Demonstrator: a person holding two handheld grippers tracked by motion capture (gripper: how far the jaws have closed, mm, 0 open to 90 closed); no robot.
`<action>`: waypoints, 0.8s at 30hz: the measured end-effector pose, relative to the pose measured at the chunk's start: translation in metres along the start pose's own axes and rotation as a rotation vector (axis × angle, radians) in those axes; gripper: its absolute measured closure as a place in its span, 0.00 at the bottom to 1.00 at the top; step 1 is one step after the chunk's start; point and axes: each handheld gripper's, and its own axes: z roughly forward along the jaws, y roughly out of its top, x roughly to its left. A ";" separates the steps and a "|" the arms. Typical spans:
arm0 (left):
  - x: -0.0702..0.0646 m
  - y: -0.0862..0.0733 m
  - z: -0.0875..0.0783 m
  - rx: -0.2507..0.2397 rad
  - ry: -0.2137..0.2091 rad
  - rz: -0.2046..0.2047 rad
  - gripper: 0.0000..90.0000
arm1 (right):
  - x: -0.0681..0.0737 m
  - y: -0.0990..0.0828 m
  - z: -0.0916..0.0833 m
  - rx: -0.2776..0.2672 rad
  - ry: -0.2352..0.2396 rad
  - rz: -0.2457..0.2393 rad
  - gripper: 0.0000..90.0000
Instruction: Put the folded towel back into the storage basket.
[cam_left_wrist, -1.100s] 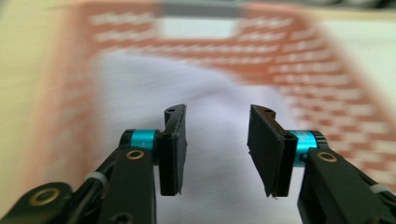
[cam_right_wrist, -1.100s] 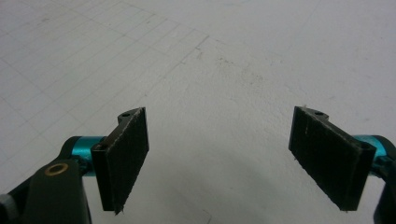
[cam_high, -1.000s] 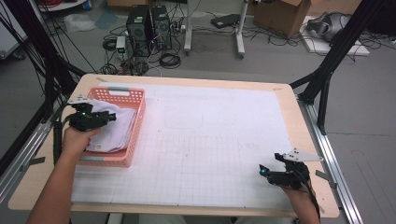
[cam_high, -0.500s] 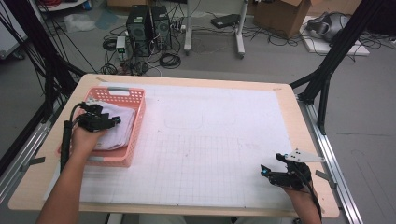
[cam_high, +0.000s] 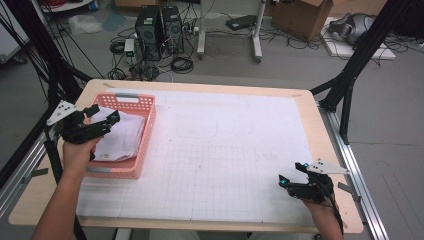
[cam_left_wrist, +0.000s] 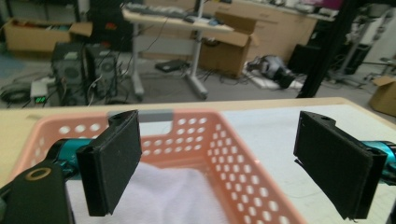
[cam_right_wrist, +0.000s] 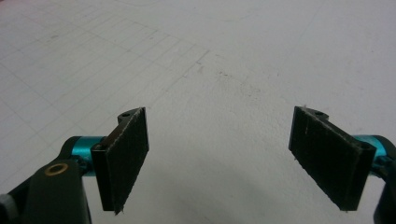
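A pink perforated basket (cam_high: 141, 150) stands at the table's left side with a folded white cloth (cam_high: 122, 140) lying in it. My left gripper (cam_high: 106, 116) hovers over the basket's left rim, just above the cloth. Its jaws have just been opening and now stand wide apart with nothing between them. The left gripper view looks past the left gripper (cam_left_wrist: 219, 163) at the basket's far wall (cam_left_wrist: 201, 135) and the cloth (cam_left_wrist: 177, 196) below. My right gripper (cam_high: 290, 174) rests open near the front right corner, and between its jaws (cam_right_wrist: 219, 158) lies bare mat.
A white gridded mat (cam_high: 225, 165) covers most of the wooden table (cam_high: 200, 86). Black frame posts (cam_high: 350, 75) rise at the right and left edges. Computer towers (cam_high: 160, 27), cables and cardboard boxes sit on the floor beyond the far edge.
The left gripper rose off the cloth and drew back toward the basket's left rim, and its jaws spread wide. The cloth stays in the basket. The right gripper kept still.
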 end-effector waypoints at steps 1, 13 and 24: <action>-0.005 -0.001 -0.002 -0.010 -0.011 0.009 0.17 | 0.000 0.000 0.000 -0.001 -0.001 -0.004 0.21; -0.065 -0.005 0.001 -0.003 -0.169 0.073 0.19 | 0.000 0.000 -0.002 -0.011 -0.001 -0.007 0.21; -0.116 -0.028 0.018 0.057 -0.273 0.068 0.20 | -0.003 0.001 -0.006 -0.043 0.002 0.004 0.21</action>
